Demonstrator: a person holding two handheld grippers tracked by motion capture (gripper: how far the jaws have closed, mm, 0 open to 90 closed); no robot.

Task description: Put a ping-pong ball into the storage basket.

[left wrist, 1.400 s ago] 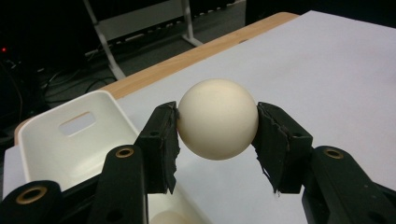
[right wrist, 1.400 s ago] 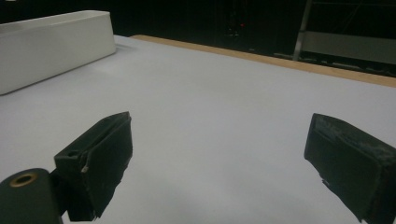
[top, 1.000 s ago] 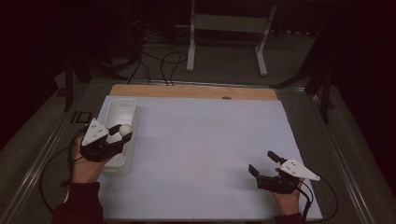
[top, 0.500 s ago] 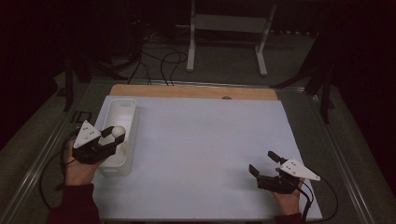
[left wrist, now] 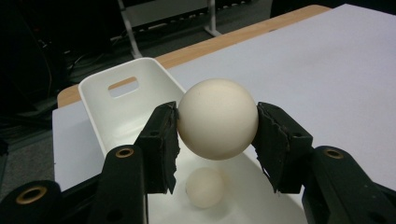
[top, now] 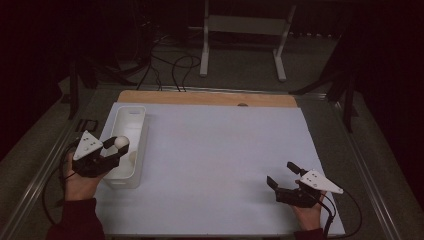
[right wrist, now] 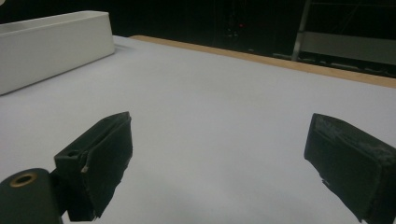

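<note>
Cream ball clamped in left gripper; unmarked.

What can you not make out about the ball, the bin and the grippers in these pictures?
- White bin: its near end in the left gripper view, cut off by the bottom edge and the jaws.
- Second ball in the bin: its left side there, hidden behind a jaw.
- Held ball: too small in the high view to show surface detail.
- Right gripper: its body in the right gripper view, cut off below.
</note>
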